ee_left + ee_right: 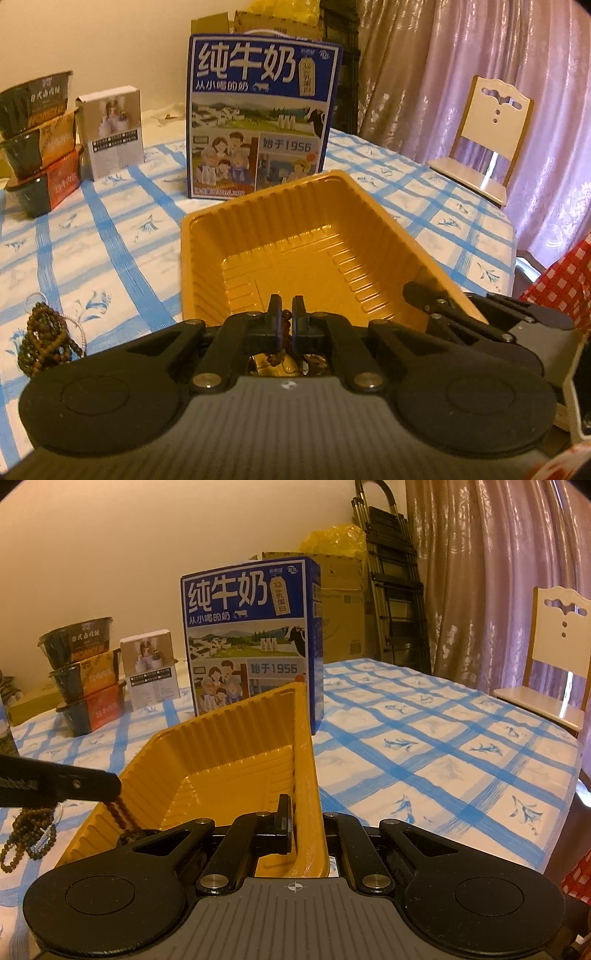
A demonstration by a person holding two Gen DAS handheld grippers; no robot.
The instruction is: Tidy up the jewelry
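A ribbed orange plastic tray (236,236) lies on the blue-checked tablecloth. My left gripper (286,321) is shut on a brown bead bracelet (285,325) and holds it over the tray's near end; in the right wrist view the beads (123,818) hang from its tip into the tray. My right gripper (306,823) is shut on the tray's right wall (306,760); it also shows at the right of the left wrist view (424,295). A second pile of brown beads (40,336) with a white cord lies on the cloth left of the tray, seen too in the right wrist view (29,834).
A tall blue milk carton (258,122) stands just behind the tray. A small white box (112,133) and stacked dark food bowls (37,140) stand at the back left. A wooden chair (487,136) is beyond the table's right edge (513,236), by curtains.
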